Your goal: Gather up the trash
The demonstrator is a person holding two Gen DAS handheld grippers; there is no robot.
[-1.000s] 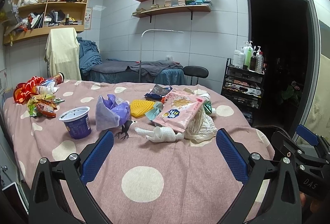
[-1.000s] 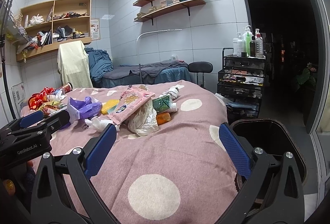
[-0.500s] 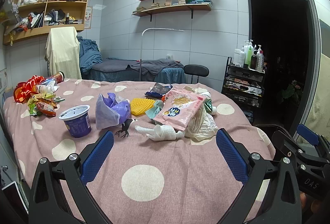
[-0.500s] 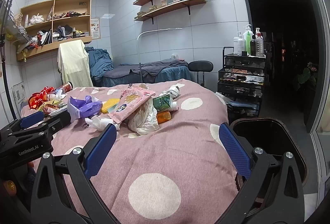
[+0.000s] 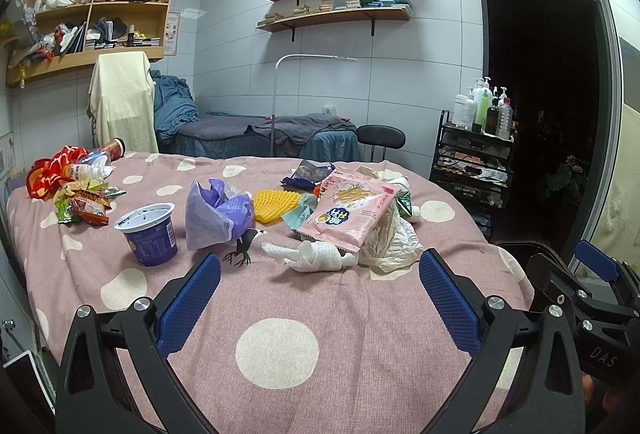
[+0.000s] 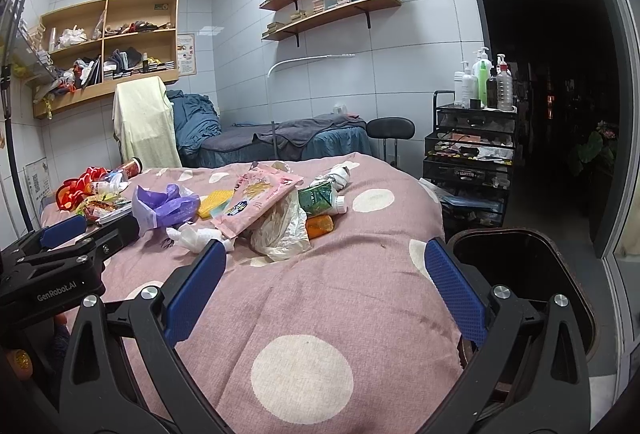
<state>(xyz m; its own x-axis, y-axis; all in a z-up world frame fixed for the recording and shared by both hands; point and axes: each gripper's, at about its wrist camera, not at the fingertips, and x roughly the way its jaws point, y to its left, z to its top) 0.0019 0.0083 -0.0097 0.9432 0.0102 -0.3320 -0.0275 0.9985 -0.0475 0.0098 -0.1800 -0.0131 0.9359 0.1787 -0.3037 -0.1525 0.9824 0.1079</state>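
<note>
I hold my left gripper [image 5: 319, 298] level above the near edge of the pink dotted bed [image 5: 360, 298], jaws spread wide with nothing between them. My right gripper [image 6: 326, 286] sits beside it, also spread and empty, over the bed's right corner next to the black bin [image 6: 520, 254]. The trash lies ahead, mid-bed: a blue cup [image 5: 149, 234], purple bag [image 5: 218, 214], yellow mesh [image 5: 276, 205], pink packet [image 5: 348, 212], crumpled tissue [image 5: 316, 254], and a wrapper pile [image 5: 76, 190] far left.
</note>
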